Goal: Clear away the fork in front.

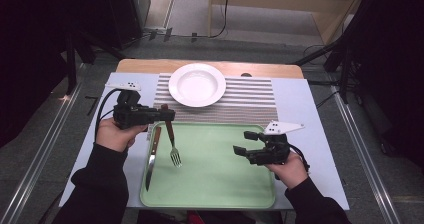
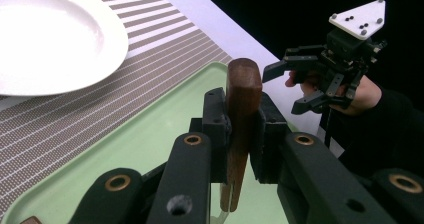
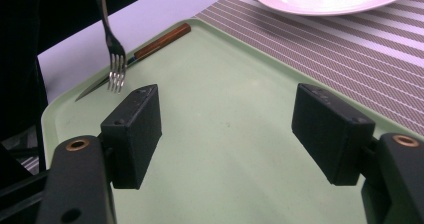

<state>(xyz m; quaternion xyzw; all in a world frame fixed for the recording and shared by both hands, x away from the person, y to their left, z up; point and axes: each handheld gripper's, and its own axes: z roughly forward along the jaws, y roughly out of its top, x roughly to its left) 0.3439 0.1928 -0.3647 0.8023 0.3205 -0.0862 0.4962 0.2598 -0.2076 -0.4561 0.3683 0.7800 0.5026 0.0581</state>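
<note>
So the left gripper [image 1: 167,115] has the fork [image 1: 173,144] clamped by its wooden handle, tines dangling over the green tray [image 1: 225,184]. Right gripper [image 1: 246,143] hangs wide open, empty. Looks like table-setting; next it probably goes beside the plate [image 1: 197,84].

Sitting on the surface [image 1: 300,104] are one white plate [image 1: 197,84], one striped placemat [image 1: 250,100] and one green tray [image 1: 220,174]. One fork [image 1: 173,144] and one knife [image 1: 152,156] are showing at the tray's left edge. Two grippers are working: left gripper [image 1: 167,114], right gripper [image 1: 242,143].
</note>
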